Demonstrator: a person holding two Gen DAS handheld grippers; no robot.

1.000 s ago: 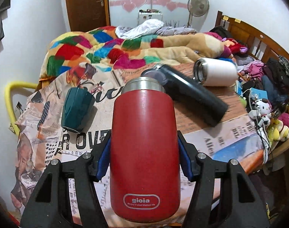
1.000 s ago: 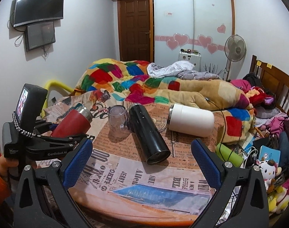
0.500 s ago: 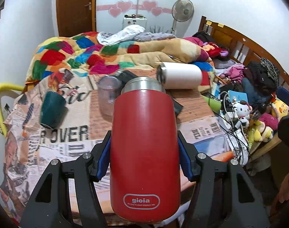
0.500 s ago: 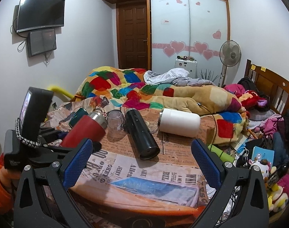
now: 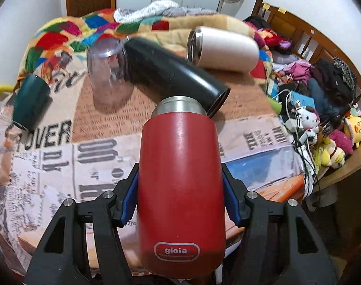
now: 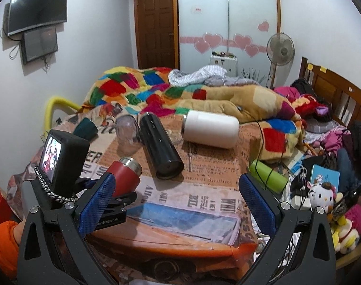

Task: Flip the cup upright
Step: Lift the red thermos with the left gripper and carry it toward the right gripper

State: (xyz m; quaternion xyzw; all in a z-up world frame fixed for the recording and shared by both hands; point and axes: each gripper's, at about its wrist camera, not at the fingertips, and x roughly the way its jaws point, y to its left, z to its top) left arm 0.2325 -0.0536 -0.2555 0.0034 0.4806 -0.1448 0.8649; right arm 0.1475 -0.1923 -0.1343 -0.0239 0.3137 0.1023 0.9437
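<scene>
The red cup (image 5: 180,185), clamped in the left gripper (image 5: 180,199), has swung back toward the black flask (image 5: 173,73) just ahead, still tilted above the table (image 6: 180,225), so uprighting remains; right gripper (image 6: 178,197) gapes empty.

Left gripper (image 5: 180,196): black plastic two-arm frame with triangular cut-outs, silver round screws on the arms, blue pads on the finger insides.
Left gripper from outside (image 6: 109,204): black clamp bar printed "GenRobot.AI" in white.
Black box camera with small lit screen (image 6: 61,156): mounted on the left gripper; a beaded black-and-white cord hangs under it.
Right gripper (image 6: 176,205): same black frame, silver screws, blue dimpled pads.
Orange sleeve (image 6: 2,244): at the left hand; a strip of skin shows beside it.
</scene>
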